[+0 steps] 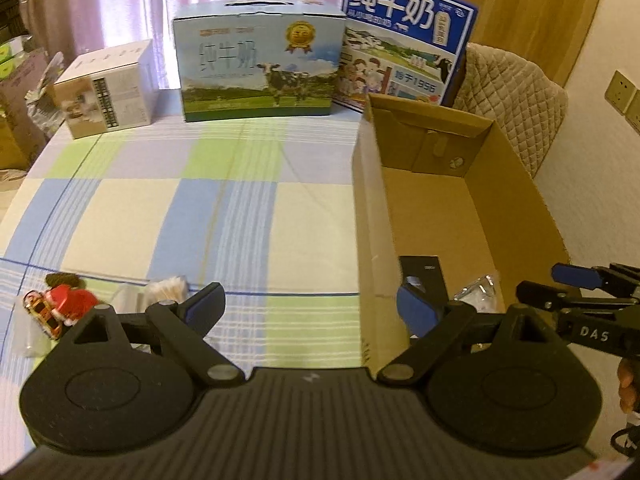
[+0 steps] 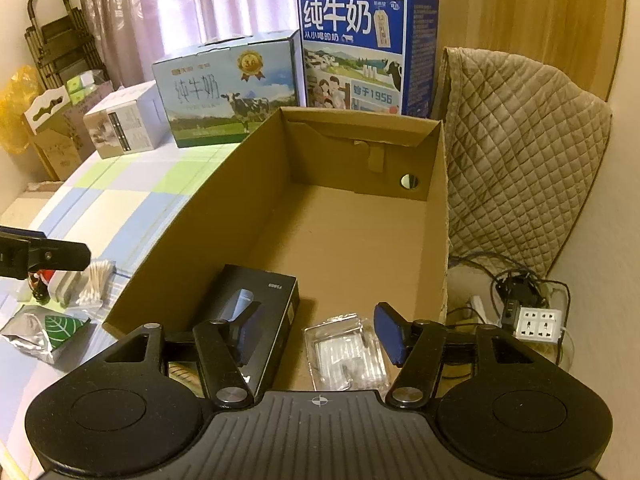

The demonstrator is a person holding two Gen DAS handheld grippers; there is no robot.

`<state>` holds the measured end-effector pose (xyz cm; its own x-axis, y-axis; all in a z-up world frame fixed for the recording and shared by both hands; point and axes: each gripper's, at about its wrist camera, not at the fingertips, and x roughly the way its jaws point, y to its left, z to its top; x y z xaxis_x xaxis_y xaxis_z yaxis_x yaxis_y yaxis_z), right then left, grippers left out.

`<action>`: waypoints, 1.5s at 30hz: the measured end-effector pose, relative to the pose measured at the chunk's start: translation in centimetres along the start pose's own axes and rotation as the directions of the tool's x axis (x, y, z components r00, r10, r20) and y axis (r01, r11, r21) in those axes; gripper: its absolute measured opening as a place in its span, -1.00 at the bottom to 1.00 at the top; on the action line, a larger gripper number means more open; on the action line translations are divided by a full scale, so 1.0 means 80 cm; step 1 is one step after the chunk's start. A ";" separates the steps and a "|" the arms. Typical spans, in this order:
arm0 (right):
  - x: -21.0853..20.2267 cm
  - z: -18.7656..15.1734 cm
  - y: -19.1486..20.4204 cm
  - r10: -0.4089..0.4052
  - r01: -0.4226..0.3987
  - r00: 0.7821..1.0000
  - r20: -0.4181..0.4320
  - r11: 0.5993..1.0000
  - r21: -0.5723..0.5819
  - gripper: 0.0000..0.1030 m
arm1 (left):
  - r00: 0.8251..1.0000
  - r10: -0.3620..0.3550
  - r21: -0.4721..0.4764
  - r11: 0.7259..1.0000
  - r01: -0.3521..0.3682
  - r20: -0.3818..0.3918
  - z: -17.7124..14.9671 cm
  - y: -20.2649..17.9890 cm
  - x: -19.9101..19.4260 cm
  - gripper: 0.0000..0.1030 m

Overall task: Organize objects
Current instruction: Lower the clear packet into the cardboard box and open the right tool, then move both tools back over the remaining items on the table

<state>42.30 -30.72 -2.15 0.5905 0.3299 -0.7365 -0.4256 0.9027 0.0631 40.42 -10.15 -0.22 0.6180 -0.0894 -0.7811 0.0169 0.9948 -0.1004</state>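
Fingers on both grippers stand spread wide with nothing between them. The left gripper [image 1: 308, 304] hangs over the near part of the desk [image 1: 160, 208], its right finger just at the left wall of the cardboard box [image 2: 352, 216]; the right gripper [image 2: 320, 332] hangs over the near end of that box.

The box is long and open-topped, running away from the person toward the milk cartons, most of its floor bare. Two things already lie at its near end: a black carton [image 2: 256, 320] with its long axis along the box, and a clear plastic pack [image 2: 346, 350] beside it, right under the right gripper.

What remains to sort lies on the desk to the left of the box: a silver pouch with a green leaf [image 2: 44, 332], a bundle of cotton swabs [image 1: 166, 286] and a small red toy [image 1: 66, 306]. In the left wrist view the swabs and toy sit just ahead-left of the left finger, so the left gripper is plainly nearer; the right would have to cross the box wall. A short shift leftward looks like the next need.
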 end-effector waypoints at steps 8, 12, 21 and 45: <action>-0.046 -0.016 0.004 -0.005 -0.002 0.996 0.090 0.998 0.070 0.13 | 1.000 0.012 -0.025 1.000 -0.012 0.014 -0.022 0.048 -0.025 0.76; -0.072 -0.026 0.009 0.001 -0.016 0.991 0.132 0.993 0.113 0.14 | 1.000 0.014 -0.026 1.000 -0.014 0.008 -0.035 0.073 -0.033 0.76; -0.087 -0.039 0.071 0.024 -0.037 0.993 0.112 0.993 0.116 0.16 | 1.000 -0.004 -0.021 1.000 0.004 0.003 -0.061 0.127 -0.051 0.76; -0.023 -0.040 0.234 0.131 -0.131 0.991 0.020 0.991 0.021 0.18 | 1.000 -0.007 -0.022 1.000 0.006 -0.013 -0.099 0.258 -0.068 0.76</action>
<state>31.03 -15.35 -1.76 0.5434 0.4505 -0.7084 -0.4847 0.8573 0.1734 31.19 10.48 -2.90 0.6080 -0.0966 -0.7881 0.0034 0.9929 -0.1191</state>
